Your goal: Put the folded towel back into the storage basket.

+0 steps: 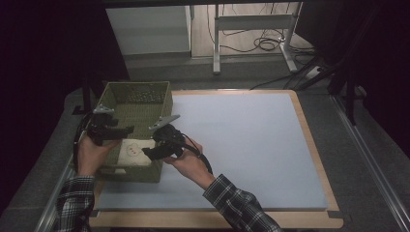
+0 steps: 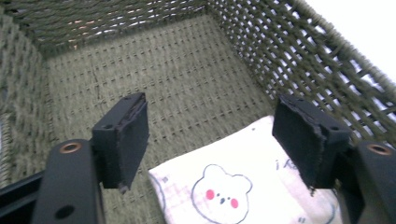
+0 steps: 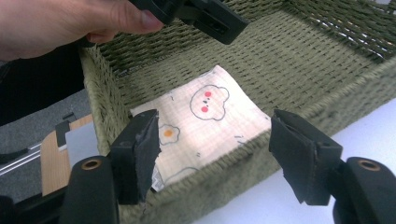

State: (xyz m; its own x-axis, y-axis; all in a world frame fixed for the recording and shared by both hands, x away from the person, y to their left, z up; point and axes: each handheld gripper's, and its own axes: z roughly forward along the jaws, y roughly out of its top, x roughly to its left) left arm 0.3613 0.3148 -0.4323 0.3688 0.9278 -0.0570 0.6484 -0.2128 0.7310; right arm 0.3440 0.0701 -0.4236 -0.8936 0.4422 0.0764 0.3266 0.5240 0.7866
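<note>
high view | folded cloth (image 1: 134,152) lying in woven basket (image 1: 159,94) | left gripper (image 1: 126,129) jaws spread | right gripper (image 1: 145,152) jaws spread, holding nothing

Left tool (image 2: 212,144) jaws apart above bear-print cloth (image 2: 233,186) in woven basket (image 2: 187,79).

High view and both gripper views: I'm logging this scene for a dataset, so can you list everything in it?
Basket: one, olive green woven, left part of the table.
Folded cloth: one, cream with bear and egg prints, lying flat on the basket floor at its near end.
Table mat: one, pale blue-white, covering the wooden-edged table.
Desk frame: one, grey metal, beyond the table, black cables on the floor under it.
Left tool: one, black, jaws open over the basket.
Right tool: one, black, jaws open above the cloth.
Hands: two, in plaid sleeves, near edge.
</note>
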